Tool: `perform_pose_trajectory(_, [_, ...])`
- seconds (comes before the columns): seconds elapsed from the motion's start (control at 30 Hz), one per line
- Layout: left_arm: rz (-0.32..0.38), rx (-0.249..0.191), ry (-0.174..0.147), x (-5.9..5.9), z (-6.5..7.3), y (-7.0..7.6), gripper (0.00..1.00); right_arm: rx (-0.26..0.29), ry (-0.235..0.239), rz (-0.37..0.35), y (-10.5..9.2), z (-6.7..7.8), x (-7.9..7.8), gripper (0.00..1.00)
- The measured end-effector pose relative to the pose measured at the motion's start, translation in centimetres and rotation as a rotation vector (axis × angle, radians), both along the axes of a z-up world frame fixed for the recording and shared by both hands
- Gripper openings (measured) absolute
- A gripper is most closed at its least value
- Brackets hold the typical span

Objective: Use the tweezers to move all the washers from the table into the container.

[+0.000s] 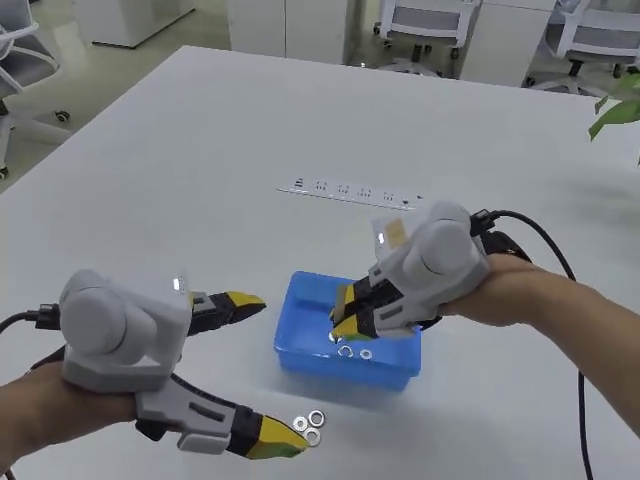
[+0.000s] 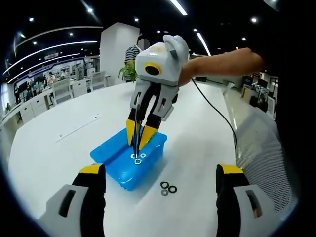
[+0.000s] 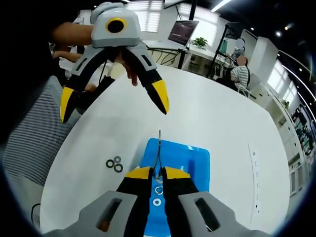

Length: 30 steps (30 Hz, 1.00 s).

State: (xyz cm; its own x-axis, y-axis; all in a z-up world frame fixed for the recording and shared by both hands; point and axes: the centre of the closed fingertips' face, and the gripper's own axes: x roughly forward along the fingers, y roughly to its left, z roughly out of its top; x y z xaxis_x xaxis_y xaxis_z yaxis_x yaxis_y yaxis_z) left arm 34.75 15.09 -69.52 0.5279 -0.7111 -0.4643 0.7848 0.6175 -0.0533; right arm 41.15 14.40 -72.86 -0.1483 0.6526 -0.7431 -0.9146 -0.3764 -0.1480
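R gripper (image 1: 345,312): fingers shut on tweezers (image 3: 159,148), tips over container (image 1: 340,368); three loose washers (image 1: 311,425) just beside it, nearer wide-open, empty L gripper (image 1: 275,375).

Left gripper (image 1: 272,374), right gripper (image 1: 343,315): grey shells, yellow-tipped black jaws.

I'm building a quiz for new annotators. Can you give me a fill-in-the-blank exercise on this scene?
1. The right gripper is shut on the ____.
2. The container is coloured ____.
3. ____ washers lie on the table outside the container.
4. The jaws of the left gripper stand ____.

Missing words: tweezers; blue; three; open.
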Motion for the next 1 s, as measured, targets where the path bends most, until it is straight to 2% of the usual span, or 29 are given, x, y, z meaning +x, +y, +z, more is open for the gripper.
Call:
perform_pose_trajectory(0.4, [-0.016,0.011,-0.005,1.2,0.0,-0.2,0.95,-0.024,0.003,-0.014,0.4,-2.1,0.9,0.09])
perform_pose_trajectory(0.7, [-0.033,0.022,-0.028,2.8,0.3,-0.5,0.8,-0.046,0.017,-0.018,0.2,-3.4,1.1,0.09])
perform_pose_trajectory(1.0, [-0.06,0.035,-0.035,4.2,0.2,-0.7,0.61,-0.046,0.028,-0.016,0.3,-3.7,1.3,0.09])
